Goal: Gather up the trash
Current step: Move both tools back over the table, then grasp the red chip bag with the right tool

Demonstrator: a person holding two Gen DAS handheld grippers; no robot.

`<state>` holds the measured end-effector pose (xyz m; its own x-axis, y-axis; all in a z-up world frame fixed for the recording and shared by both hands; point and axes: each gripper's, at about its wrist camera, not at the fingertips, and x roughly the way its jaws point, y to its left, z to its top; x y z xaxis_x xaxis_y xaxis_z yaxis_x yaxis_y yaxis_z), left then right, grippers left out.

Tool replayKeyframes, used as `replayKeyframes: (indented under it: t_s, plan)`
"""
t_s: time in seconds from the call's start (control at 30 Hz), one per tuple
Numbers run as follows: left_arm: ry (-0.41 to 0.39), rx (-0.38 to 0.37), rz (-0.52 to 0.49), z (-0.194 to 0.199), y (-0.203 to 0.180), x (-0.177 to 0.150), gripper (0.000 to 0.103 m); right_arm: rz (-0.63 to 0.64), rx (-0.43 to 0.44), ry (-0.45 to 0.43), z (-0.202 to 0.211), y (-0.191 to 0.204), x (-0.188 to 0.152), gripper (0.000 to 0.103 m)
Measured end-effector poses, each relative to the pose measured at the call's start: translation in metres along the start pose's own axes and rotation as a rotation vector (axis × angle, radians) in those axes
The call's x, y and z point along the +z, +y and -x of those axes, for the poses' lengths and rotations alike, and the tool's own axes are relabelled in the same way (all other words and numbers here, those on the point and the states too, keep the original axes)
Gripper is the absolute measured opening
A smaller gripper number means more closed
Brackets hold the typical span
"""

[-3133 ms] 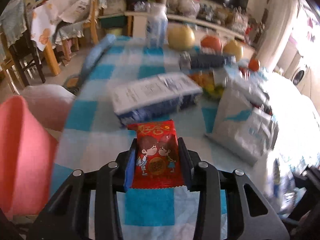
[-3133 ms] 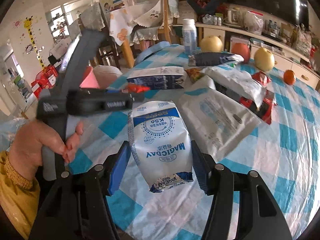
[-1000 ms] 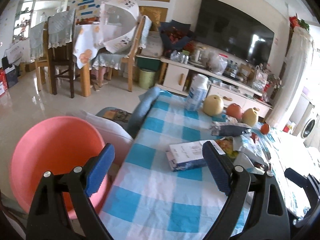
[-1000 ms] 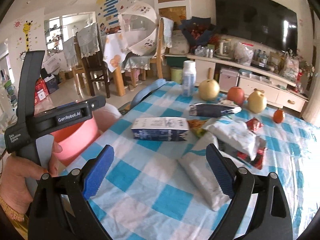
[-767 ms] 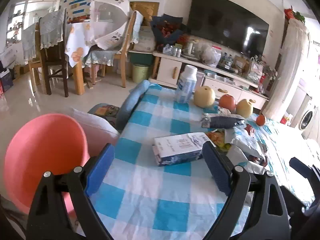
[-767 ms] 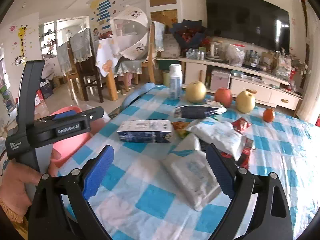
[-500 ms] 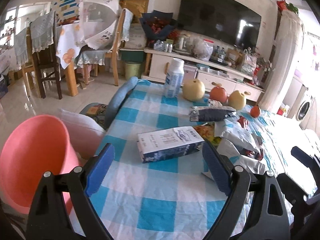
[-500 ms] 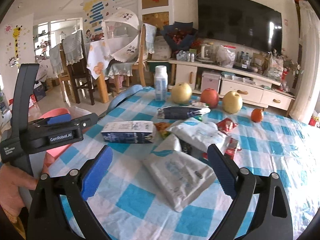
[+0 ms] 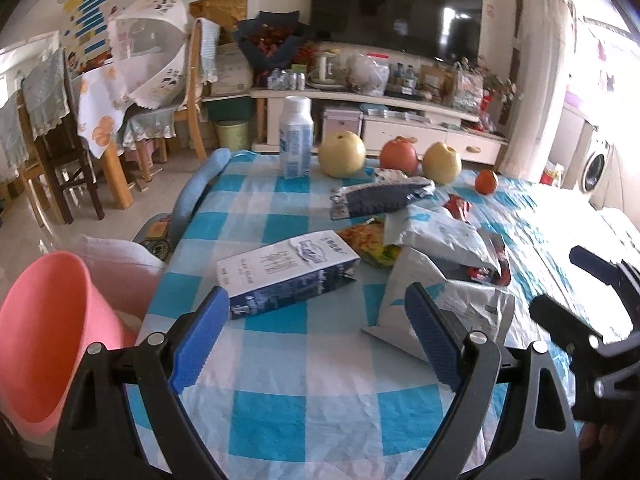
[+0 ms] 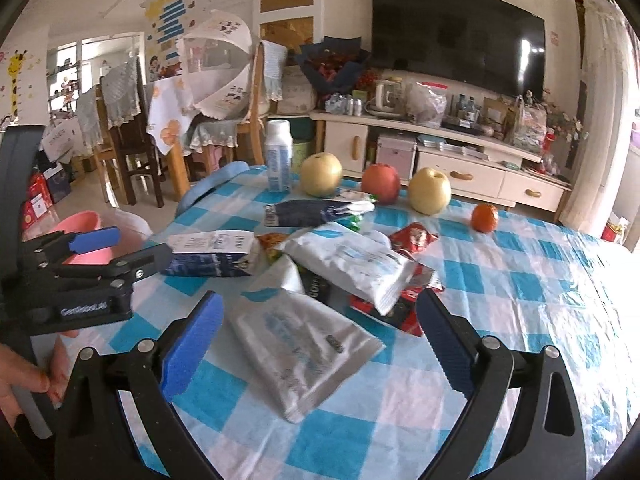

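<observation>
My left gripper (image 9: 316,334) hangs open and empty over the blue-checked table, just short of a dark blue and white milk carton (image 9: 286,274) lying on its side. My right gripper (image 10: 318,338) is open too, with a flat white pouch (image 10: 300,350) lying on the cloth between and beyond its fingers, untouched. Behind it sit a second white bag (image 10: 352,264), a red wrapper (image 10: 414,238), a dark blue packet (image 10: 308,212) and an orange snack wrapper (image 9: 364,240). A pink bin (image 9: 44,340) stands off the table's left edge.
At the table's far edge stand a white bottle (image 9: 296,138), two yellow pears (image 10: 320,180), a red apple (image 10: 380,188) and a small orange (image 10: 484,218). Dining chairs (image 10: 120,132) and a TV cabinet (image 10: 420,152) lie beyond. A hand (image 10: 22,376) grips the left tool.
Both grippers, which held a red wrapper and a white pouch three seconds ago, are empty. Over the last second both swung right from the pink bin toward the trash pile and came lower.
</observation>
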<state>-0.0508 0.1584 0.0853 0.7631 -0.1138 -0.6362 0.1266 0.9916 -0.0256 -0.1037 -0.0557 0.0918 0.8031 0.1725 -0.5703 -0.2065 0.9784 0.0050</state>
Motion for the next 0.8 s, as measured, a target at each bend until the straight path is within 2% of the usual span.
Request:
replayKeyframes:
  t_s: [0.3, 0.53, 0.63, 0.7, 0.8]
  plan:
    - [0.029, -0.049, -0.110, -0.010, -0.037, -0.006, 0.090, -0.017, -0.042, 0.037, -0.014, -0.035, -0.004, 0.096]
    - [0.069, -0.183, -0.097, -0.015, -0.059, -0.012, 0.090, -0.163, -0.036, 0.068, -0.023, -0.093, -0.003, 0.096]
    - [0.109, -0.248, -0.051, -0.022, -0.066, -0.017, 0.090, -0.225, 0.006, 0.081, -0.030, -0.116, -0.002, 0.096]
    - [0.155, -0.317, 0.048, -0.030, -0.067, -0.021, 0.090, -0.239, 0.038, 0.089, -0.037, -0.123, 0.000, 0.096]
    - [0.199, -0.344, 0.168, -0.040, -0.065, -0.027, 0.090, -0.264, 0.124, 0.114, -0.054, -0.127, 0.001, 0.096]
